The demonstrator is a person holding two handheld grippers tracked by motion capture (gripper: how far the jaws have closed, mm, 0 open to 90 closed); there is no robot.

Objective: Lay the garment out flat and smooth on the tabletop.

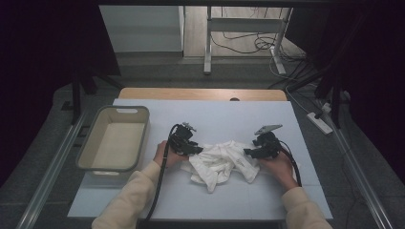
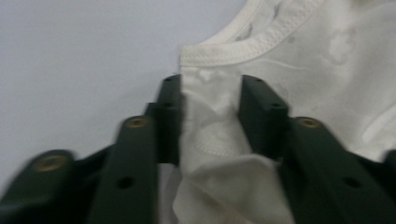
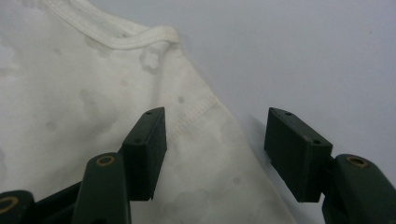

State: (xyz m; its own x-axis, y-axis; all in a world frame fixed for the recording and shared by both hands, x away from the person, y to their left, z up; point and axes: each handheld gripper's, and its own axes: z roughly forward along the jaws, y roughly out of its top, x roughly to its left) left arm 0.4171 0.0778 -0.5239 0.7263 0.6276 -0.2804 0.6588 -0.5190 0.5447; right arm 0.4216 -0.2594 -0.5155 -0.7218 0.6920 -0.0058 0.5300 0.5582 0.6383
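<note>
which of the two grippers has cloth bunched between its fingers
The left gripper: white garment fabric is pinched between its fingers. The right gripper stands open over flat cloth.

Dim room, dark edges, blurred close-ups

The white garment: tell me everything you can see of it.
The garment is white, soft-looking knit with stitched hems and a ribbed band, faintly blotched. It lies crumpled in a loose heap on the table, right of the bin. The left gripper has a bunched fold between its fingers, pads against it; the right gripper stands open over its hemmed edge.
</note>
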